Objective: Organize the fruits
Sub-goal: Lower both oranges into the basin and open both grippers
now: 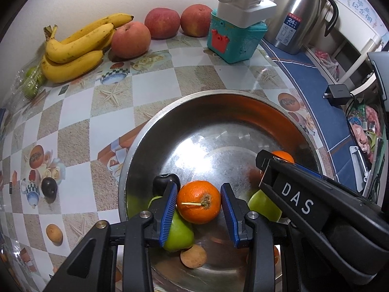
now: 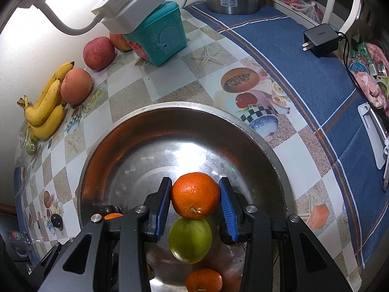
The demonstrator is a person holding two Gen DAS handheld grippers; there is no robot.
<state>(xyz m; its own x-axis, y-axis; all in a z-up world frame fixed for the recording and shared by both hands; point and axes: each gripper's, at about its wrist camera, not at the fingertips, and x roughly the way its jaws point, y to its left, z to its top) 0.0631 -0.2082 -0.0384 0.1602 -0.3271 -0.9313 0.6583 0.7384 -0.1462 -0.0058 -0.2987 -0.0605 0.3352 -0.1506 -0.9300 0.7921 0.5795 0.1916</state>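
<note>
A steel bowl point(image 1: 170, 112) holds two green apples point(image 1: 181, 233) point(image 1: 265, 206), a dark plum point(image 1: 167, 181) and a brown fruit point(image 1: 193, 256). My left gripper point(image 1: 199, 191) is shut on an orange point(image 1: 198, 202) with a stem, just above the bowl's floor. To its right my right gripper point(image 1: 266, 168) grips a second orange point(image 1: 283, 157). In the right wrist view that gripper point(image 2: 195, 182) is shut on the orange point(image 2: 195, 196), both blue pads point(image 2: 163, 206) against its sides, over a green apple point(image 2: 190, 239) and another orange point(image 2: 204, 281) in the bowl point(image 2: 243, 131).
Bananas point(image 1: 77, 46) and three red apples point(image 1: 131, 40) lie along the far wall. A teal box point(image 1: 233, 41) bears a white power strip point(image 1: 245, 2), beside a steel thermos point(image 1: 299, 12). A dark plum point(image 1: 48, 187) lies left of the bowl. A black charger point(image 2: 321, 40) rests on blue cloth.
</note>
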